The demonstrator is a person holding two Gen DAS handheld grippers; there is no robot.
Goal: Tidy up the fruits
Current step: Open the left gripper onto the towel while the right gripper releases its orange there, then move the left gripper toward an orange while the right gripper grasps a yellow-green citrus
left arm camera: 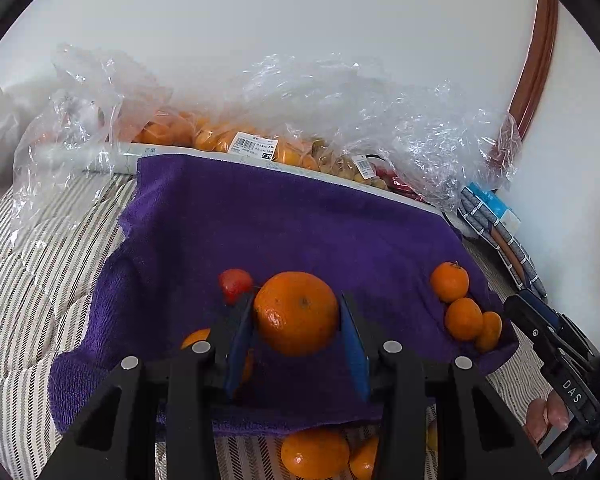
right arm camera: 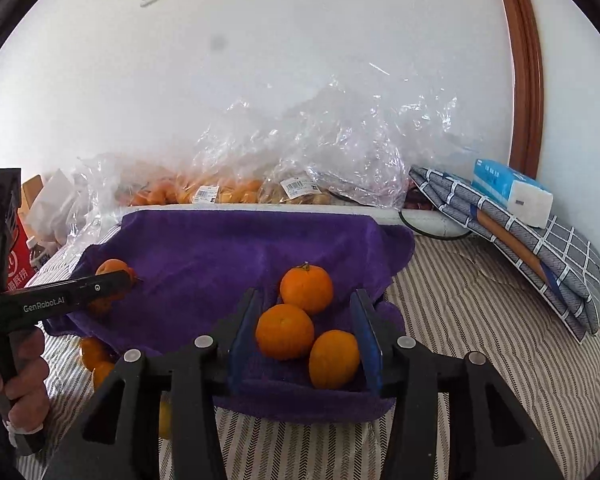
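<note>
My left gripper (left arm camera: 297, 314) is shut on a large orange (left arm camera: 296, 312) and holds it just above the purple towel (left arm camera: 260, 220). A small red fruit (left arm camera: 235, 283) lies behind its left finger. Three small mandarins (left arm camera: 464, 316) lie at the towel's right edge. In the right wrist view they (right arm camera: 286, 330) sit between the fingers of my open right gripper (right arm camera: 306, 334), which touches none of them. The towel (right arm camera: 220, 248) also shows there, with the left gripper (right arm camera: 118, 280) at its left side in front of an orange (right arm camera: 110, 266).
Clear plastic bags of oranges and small fruit (left arm camera: 236, 140) line the wall behind the towel. Loose oranges (left arm camera: 316, 454) lie on the striped bedding (left arm camera: 40, 260) below the towel's front edge. A folded checked cloth (right arm camera: 540, 248) and a tissue pack (right arm camera: 512, 196) sit at right.
</note>
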